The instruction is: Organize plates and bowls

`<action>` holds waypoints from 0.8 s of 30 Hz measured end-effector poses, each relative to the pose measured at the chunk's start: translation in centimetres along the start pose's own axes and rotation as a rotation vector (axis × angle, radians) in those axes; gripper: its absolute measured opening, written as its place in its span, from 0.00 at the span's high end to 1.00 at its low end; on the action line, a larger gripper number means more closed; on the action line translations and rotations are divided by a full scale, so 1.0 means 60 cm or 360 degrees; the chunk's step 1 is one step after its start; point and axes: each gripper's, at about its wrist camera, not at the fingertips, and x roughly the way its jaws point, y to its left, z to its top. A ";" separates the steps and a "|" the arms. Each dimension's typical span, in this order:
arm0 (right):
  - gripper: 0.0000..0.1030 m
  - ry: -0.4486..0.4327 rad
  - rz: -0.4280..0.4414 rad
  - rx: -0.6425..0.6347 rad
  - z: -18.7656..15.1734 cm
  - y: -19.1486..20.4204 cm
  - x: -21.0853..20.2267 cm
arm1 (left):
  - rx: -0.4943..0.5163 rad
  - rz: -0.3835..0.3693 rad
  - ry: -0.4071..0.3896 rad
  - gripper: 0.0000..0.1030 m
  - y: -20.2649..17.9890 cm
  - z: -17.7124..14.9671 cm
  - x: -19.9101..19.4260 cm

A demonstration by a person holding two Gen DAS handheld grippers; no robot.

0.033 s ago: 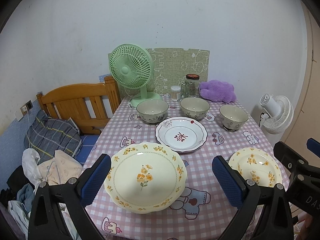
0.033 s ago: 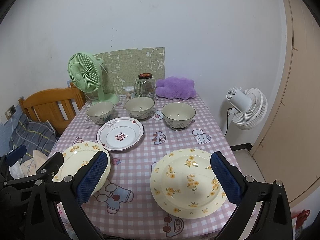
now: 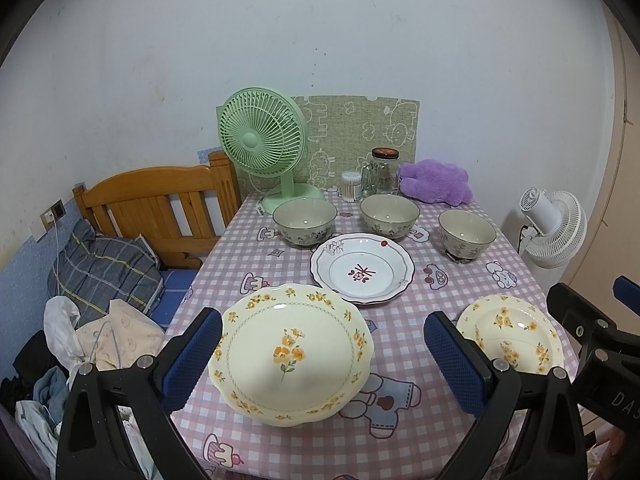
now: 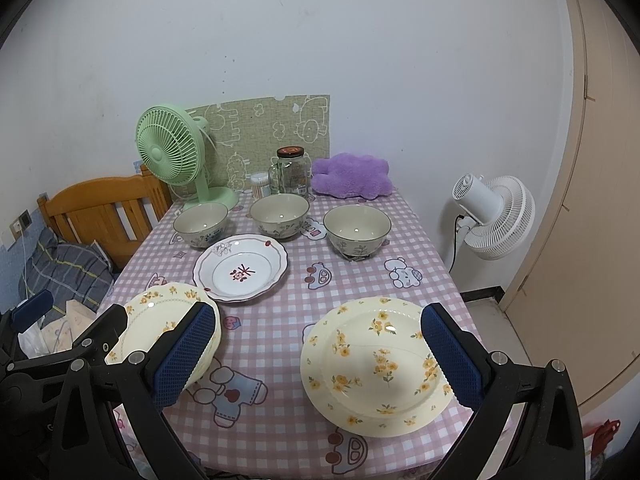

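A cream plate with yellow flowers (image 3: 291,354) lies at the table's front left, between the fingers of my open left gripper (image 3: 323,364). A second cream flowered plate (image 4: 376,362) lies at the front right, between the fingers of my open right gripper (image 4: 316,358). A white plate with a red motif (image 3: 362,268) sits mid-table. Three patterned bowls stand in a row behind it: left (image 3: 305,222), middle (image 3: 390,215), right (image 3: 467,235). Both grippers hover at the table's near edge, holding nothing.
A green desk fan (image 3: 262,140), a cotton swab box (image 3: 351,186), a glass jar (image 3: 384,172) and a purple plush (image 3: 436,182) stand along the back. A wooden bed (image 3: 156,204) is left, a white floor fan (image 3: 554,228) right. The checked tablecloth (image 3: 404,440) covers the table.
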 end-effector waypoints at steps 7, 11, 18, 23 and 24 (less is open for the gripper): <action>0.00 -0.0001 0.0003 0.0002 -0.001 -0.001 -0.002 | 0.0000 0.0000 0.0000 0.02 0.000 0.000 0.000; 0.00 -0.0005 0.0002 0.0001 -0.001 -0.001 -0.001 | 0.0000 0.0000 -0.0001 0.02 0.000 0.000 0.000; 0.00 0.0000 0.0011 -0.0001 0.000 -0.001 -0.001 | -0.0002 -0.0004 0.0002 0.02 0.000 0.001 0.000; 0.00 -0.0001 0.0009 -0.0001 0.000 0.001 -0.002 | 0.0003 -0.0007 -0.0002 0.03 -0.005 -0.003 -0.002; 0.00 -0.0001 0.0008 -0.0001 0.000 0.001 -0.002 | 0.0005 -0.0009 -0.0002 0.03 -0.008 -0.005 -0.003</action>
